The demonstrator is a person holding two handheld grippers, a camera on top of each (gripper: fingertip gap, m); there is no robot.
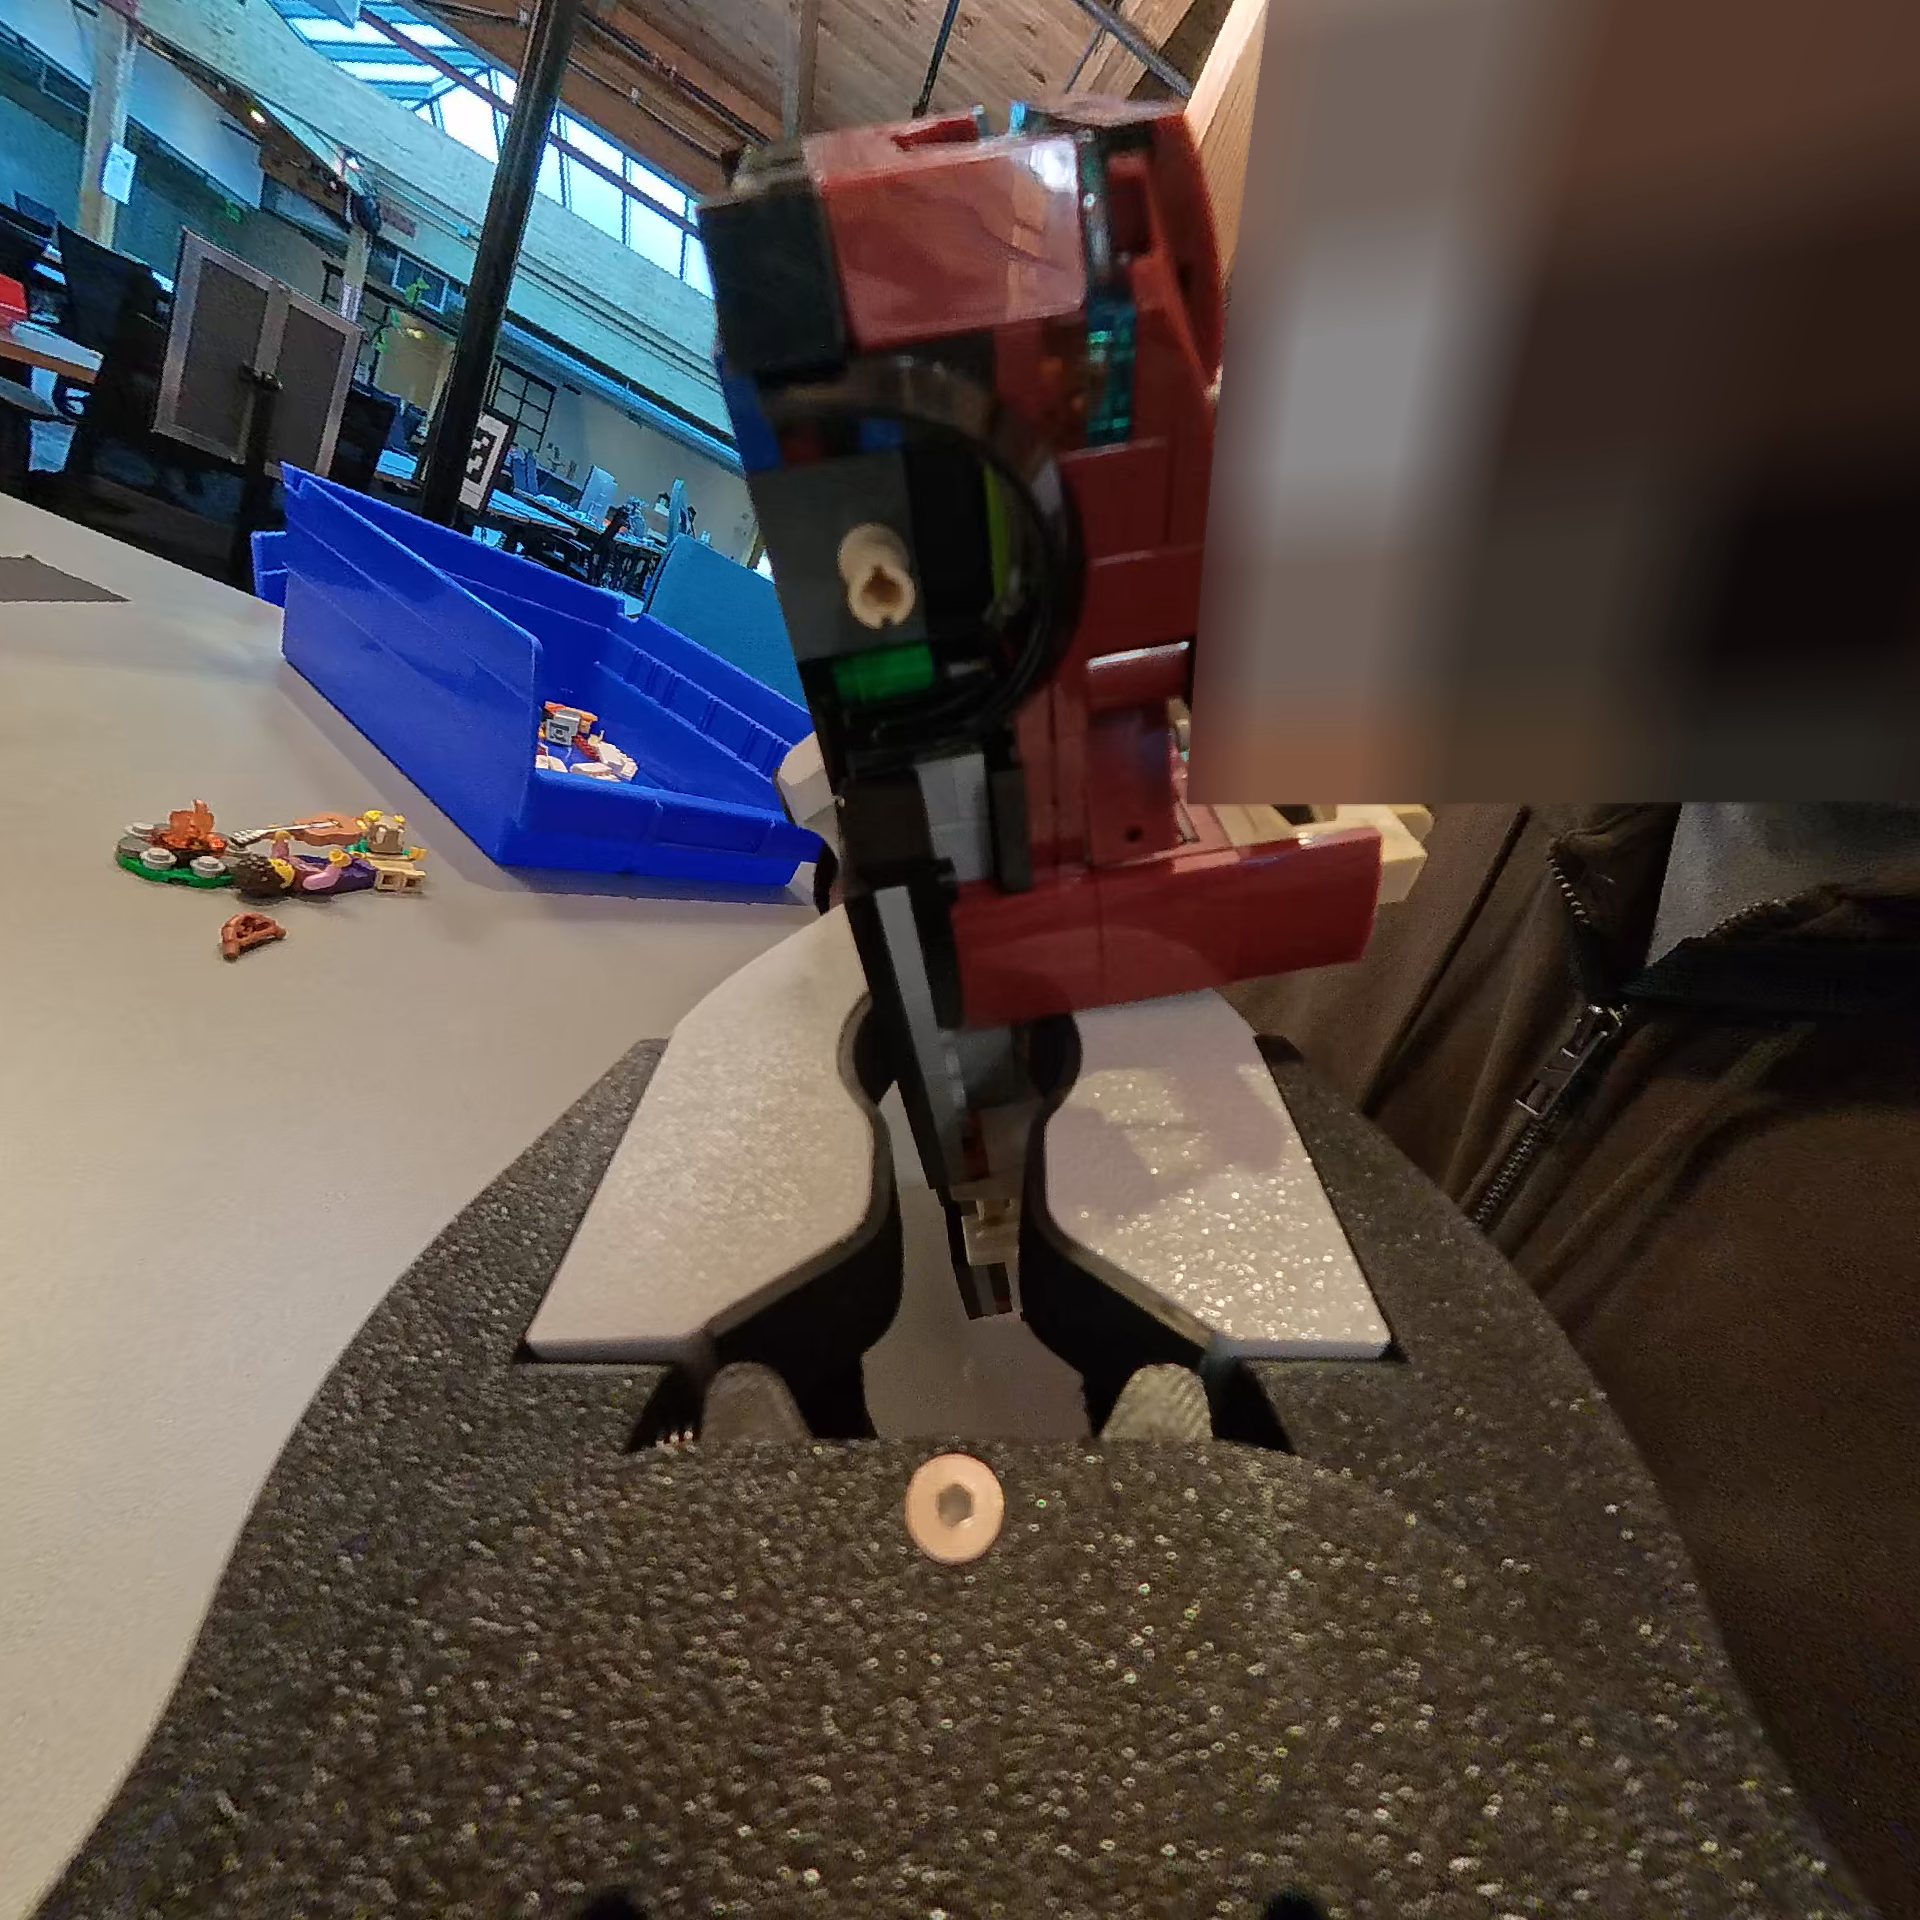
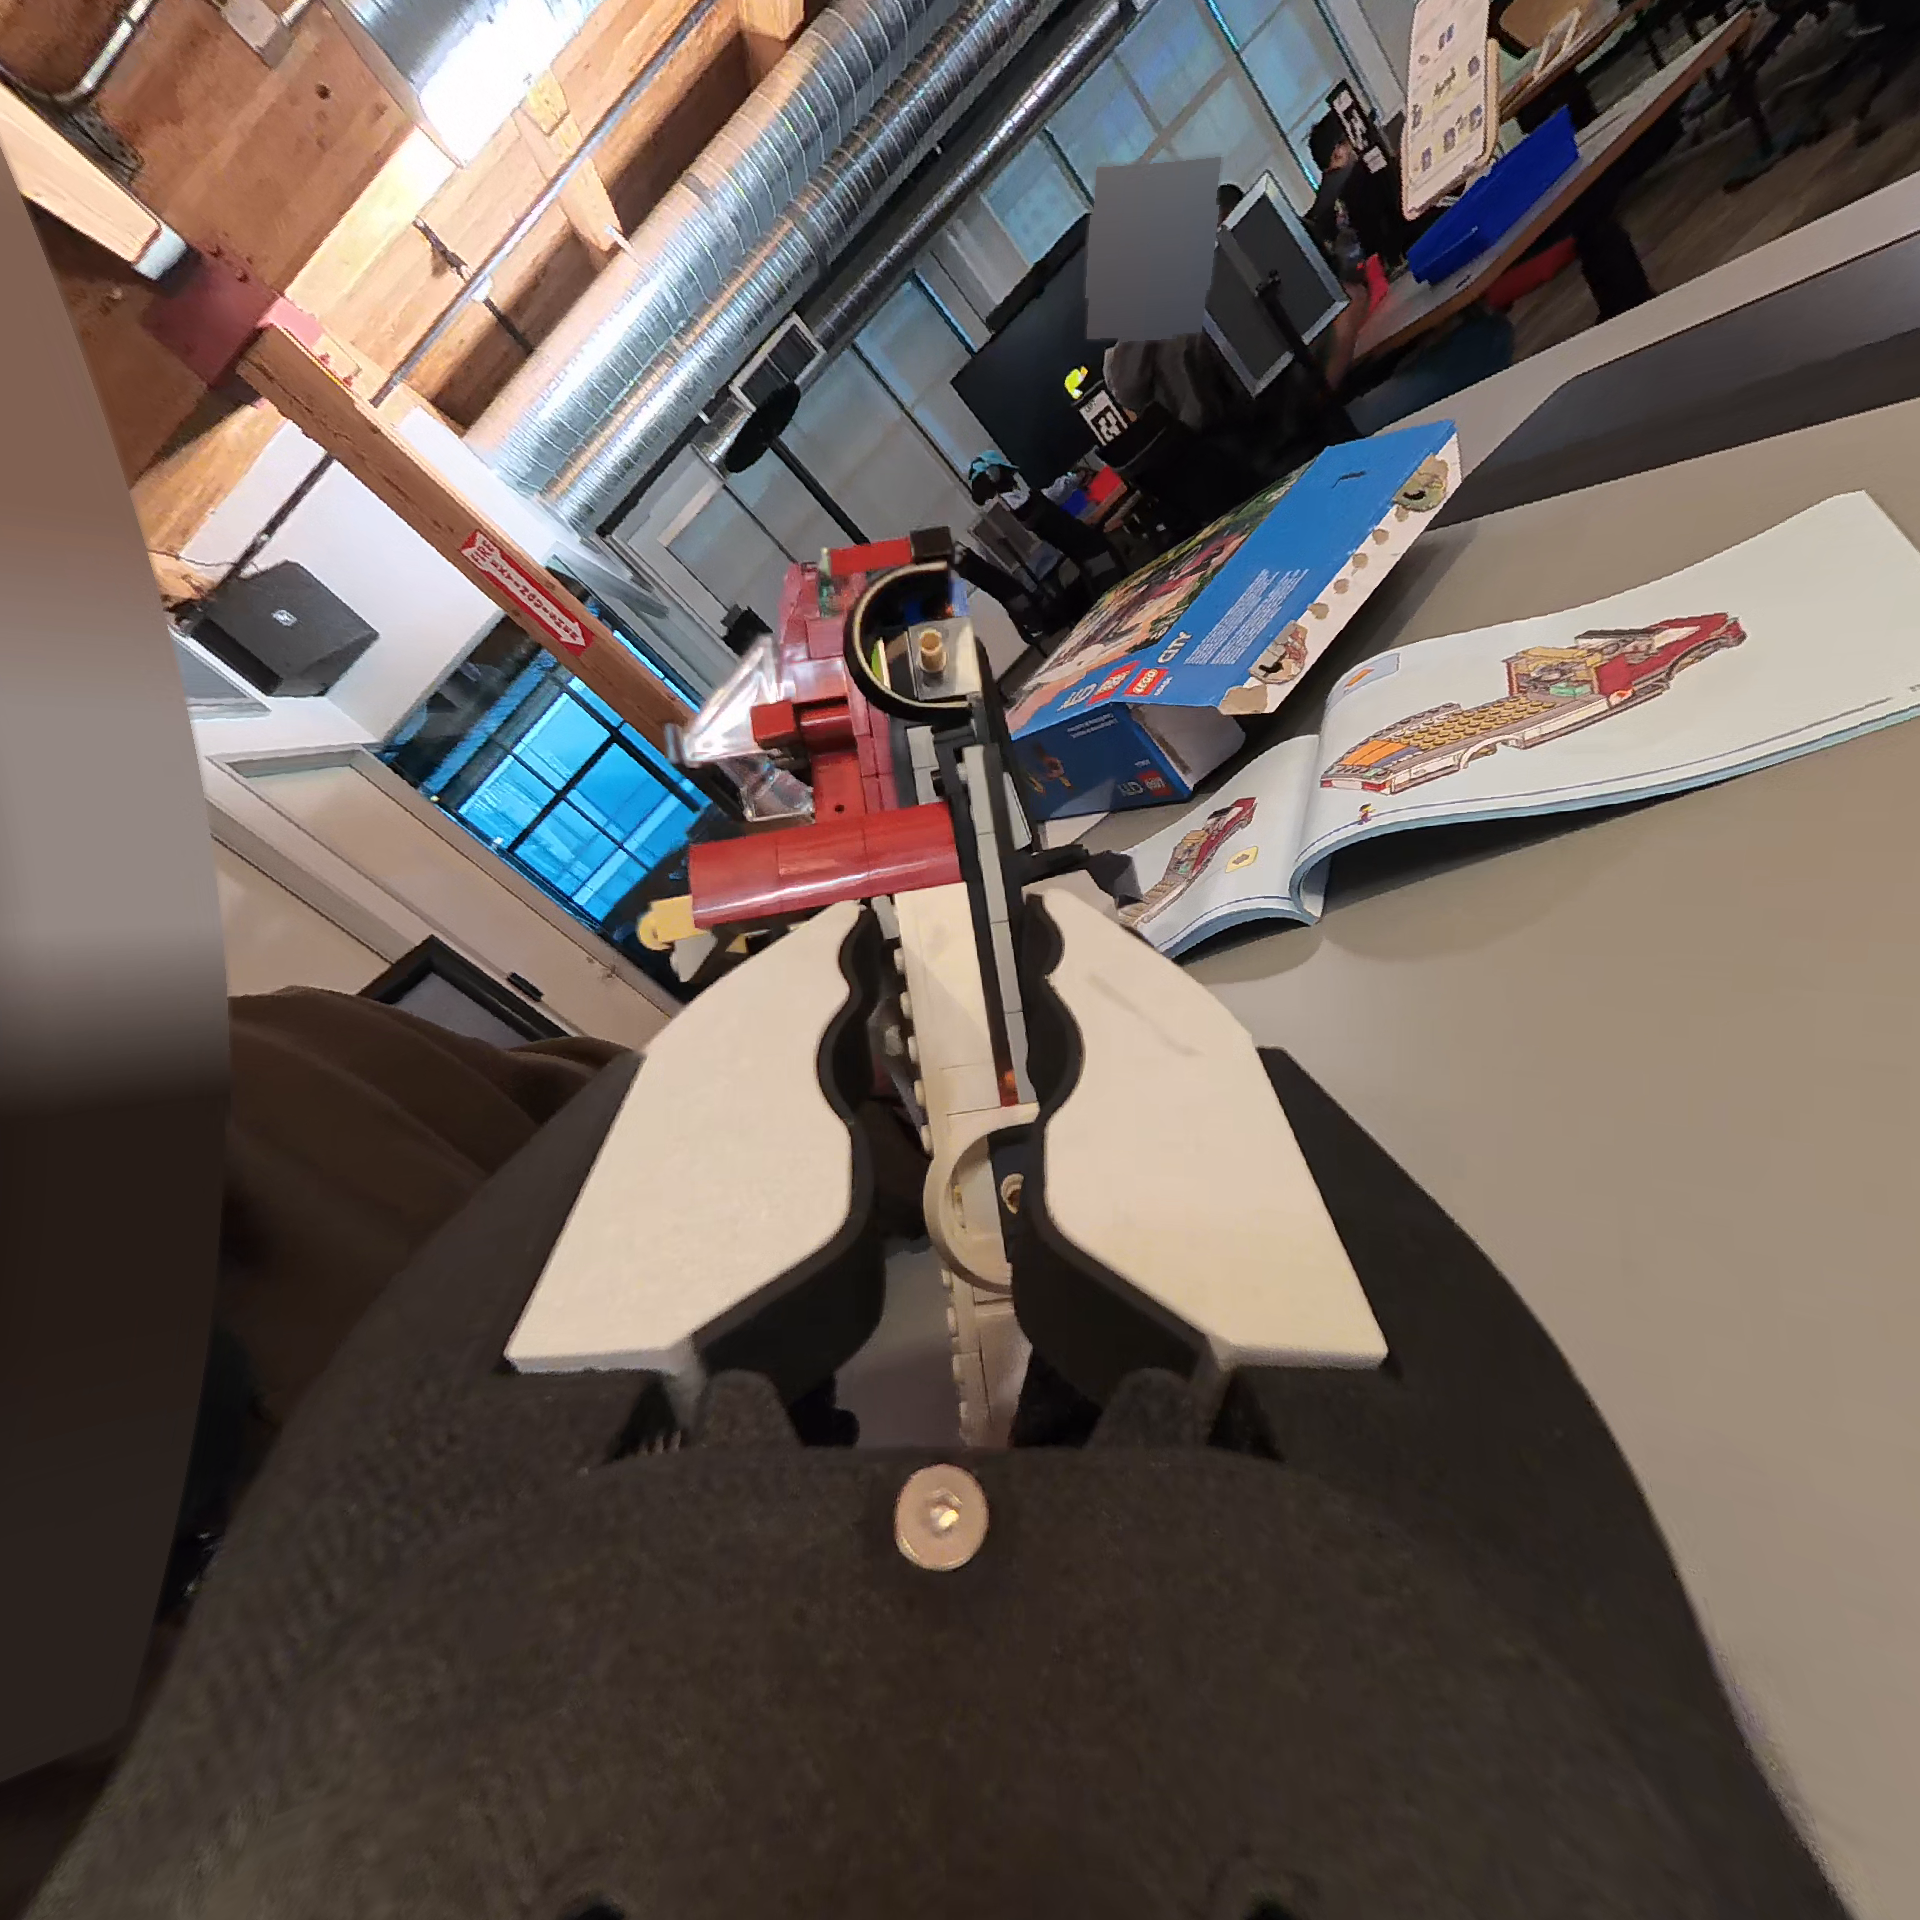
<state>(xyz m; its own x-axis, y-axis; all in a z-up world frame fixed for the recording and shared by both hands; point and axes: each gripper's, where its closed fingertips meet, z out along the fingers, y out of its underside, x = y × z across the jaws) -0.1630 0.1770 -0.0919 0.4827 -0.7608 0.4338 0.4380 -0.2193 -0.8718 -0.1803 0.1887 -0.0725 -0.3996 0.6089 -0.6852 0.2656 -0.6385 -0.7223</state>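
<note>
Above the grey table (image 1: 208,1091), both grippers clamp one dark-red brick model (image 1: 1039,520), lifted clear.
Left gripper (image 1: 961,1039) and right gripper (image 2: 951,935) each pinch its thin base edge, near the blue bin (image 1: 436,665).

- Setting: open-plan workshop or lab hall; exposed timber ceiling beams (image 2: 436,488) and silver ventilation ducts (image 2: 748,208)
- Tall grid windows (image 2: 582,790); rows of desks with monitors (image 2: 1273,270)
- Fiducial marker (image 1: 484,457) on black column; grey worktable (image 1: 208,1091)
</note>
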